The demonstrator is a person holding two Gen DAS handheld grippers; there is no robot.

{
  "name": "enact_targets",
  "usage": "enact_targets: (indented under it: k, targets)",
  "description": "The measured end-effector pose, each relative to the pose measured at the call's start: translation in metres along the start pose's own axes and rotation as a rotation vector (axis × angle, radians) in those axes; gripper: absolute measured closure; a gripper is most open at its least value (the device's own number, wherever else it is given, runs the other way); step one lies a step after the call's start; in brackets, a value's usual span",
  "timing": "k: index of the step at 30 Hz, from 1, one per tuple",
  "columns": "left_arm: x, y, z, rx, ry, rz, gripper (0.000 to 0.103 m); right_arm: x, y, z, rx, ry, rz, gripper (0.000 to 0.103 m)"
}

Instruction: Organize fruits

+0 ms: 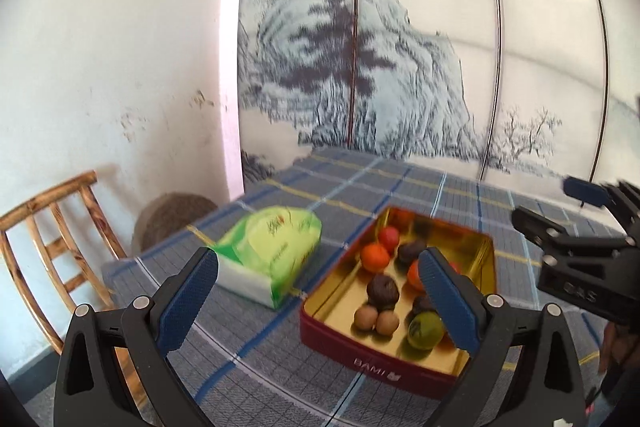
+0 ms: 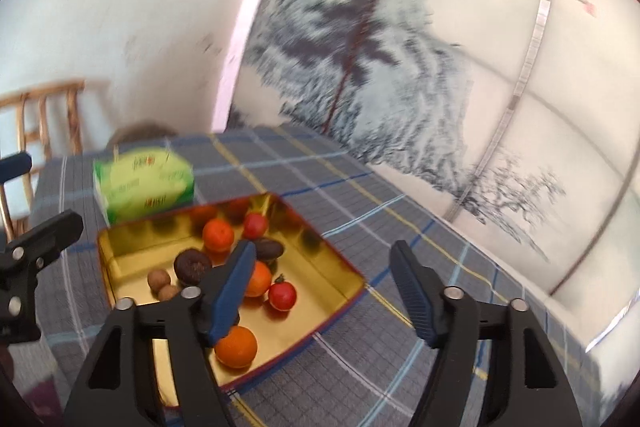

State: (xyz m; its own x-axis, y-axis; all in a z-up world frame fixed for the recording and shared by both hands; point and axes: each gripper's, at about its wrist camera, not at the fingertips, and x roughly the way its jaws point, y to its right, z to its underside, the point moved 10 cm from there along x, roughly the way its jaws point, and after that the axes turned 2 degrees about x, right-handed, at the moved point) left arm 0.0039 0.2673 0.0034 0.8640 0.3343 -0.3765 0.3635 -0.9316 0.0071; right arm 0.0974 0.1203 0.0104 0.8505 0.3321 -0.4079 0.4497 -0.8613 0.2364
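A red tin (image 1: 360, 361) with a gold inside stands on the checked tablecloth and holds several fruits. Among them are an orange (image 1: 375, 257), a red fruit (image 1: 389, 237), a dark wrinkled fruit (image 1: 383, 289), two brown longans (image 1: 366, 317) and a green fruit (image 1: 426, 325). My left gripper (image 1: 318, 255) hangs open and empty above the tin's near left corner. In the right wrist view the tin (image 2: 132, 251) lies lower left, with an orange (image 2: 236, 347) nearest and a small red fruit (image 2: 282, 295) beside it. My right gripper (image 2: 323, 247) is open and empty above the tin's right edge.
A green tissue pack (image 1: 272, 251) lies on the cloth just left of the tin. A wooden chair (image 1: 52, 227) and a round woven stool (image 1: 176, 219) stand past the table's left edge. A painted folding screen (image 1: 400, 67) borders the table's far side.
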Motion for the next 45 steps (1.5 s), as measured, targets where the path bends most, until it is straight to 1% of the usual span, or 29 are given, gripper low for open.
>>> enact_targets:
  k: [1,3,4,7,14,20,25,33,45]
  targets:
    - [-0.004,0.001,-0.004,0.003,0.008,-0.003,0.001,-0.011,0.007,-0.002,0.048,0.026,-0.001,0.019]
    - [-0.011,0.005,-0.012,0.009,0.027,-0.002,0.001,-0.027,0.016,-0.005,0.103,0.067,-0.005,0.014]
    - [-0.015,0.007,-0.016,0.011,0.035,0.002,0.001,-0.036,0.018,-0.006,0.121,0.085,-0.002,0.01]
    - [-0.026,0.014,-0.026,0.024,0.055,0.012,0.001,-0.055,0.021,-0.01,0.146,0.128,0.002,0.006]
    - [-0.05,0.02,-0.04,0.054,0.095,0.02,0.001,-0.089,0.018,-0.017,0.139,0.197,0.024,0.003]
    - [-0.066,0.014,-0.053,0.026,0.129,0.03,0.001,-0.106,0.019,-0.022,0.136,0.225,0.027,0.001]
    - [-0.069,0.013,-0.058,0.011,0.126,0.036,0.001,-0.111,0.021,-0.025,0.13,0.227,0.033,0.001]
    - [-0.079,0.016,-0.064,0.027,0.151,0.029,0.0,-0.117,0.02,-0.025,0.119,0.229,0.036,0.001]
    - [-0.081,0.019,-0.063,0.034,0.148,0.027,0.0,-0.119,0.019,-0.024,0.119,0.226,0.037,0.001]
